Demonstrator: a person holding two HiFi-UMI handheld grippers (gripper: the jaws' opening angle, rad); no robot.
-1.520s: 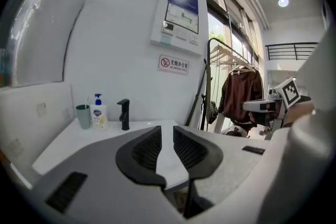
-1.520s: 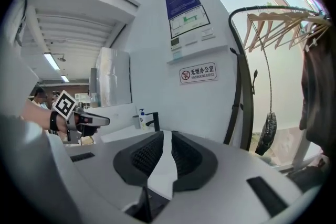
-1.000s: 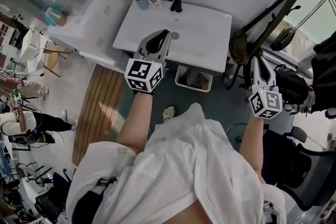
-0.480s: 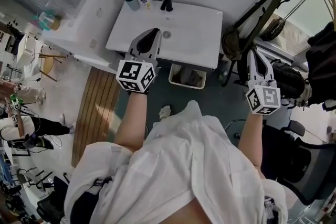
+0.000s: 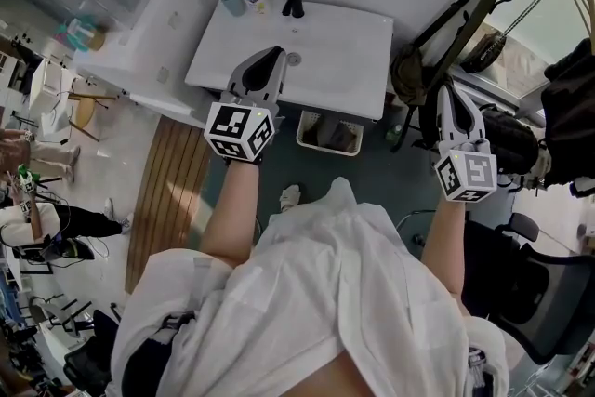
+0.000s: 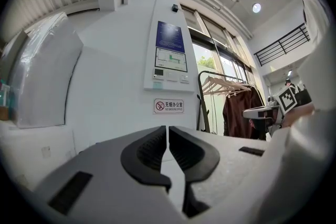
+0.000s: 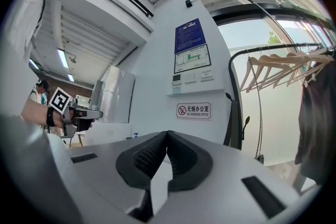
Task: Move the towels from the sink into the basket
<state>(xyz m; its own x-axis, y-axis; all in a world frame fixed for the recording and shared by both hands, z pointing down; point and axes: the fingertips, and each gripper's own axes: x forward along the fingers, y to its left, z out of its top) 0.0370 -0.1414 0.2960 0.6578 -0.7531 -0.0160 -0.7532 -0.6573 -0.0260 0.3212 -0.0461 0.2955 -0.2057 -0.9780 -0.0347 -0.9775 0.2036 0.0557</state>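
Both jaws closed and empty: left gripper [image 5: 276, 54] over sink [image 5: 344, 51], right gripper [image 5: 447, 90] beside it; basket [image 5: 330, 150] contents unclear.

Your head camera looks steeply down from above your shoulders. It stands well back from the sink [image 5: 325, 42] and takes in both the left gripper [image 5: 277, 52] and the right gripper [image 5: 446, 90]. Each gripper camera rides low and close behind its own fingers [image 6: 147, 152], facing the wall [image 6: 115, 92] and tilted upward. Both share the no-smoking sign [image 6: 168, 106] and the clothes rack [image 6: 226, 84]. The sign also shows at your head view's top edge. Each gripper view catches the other gripper at its side.
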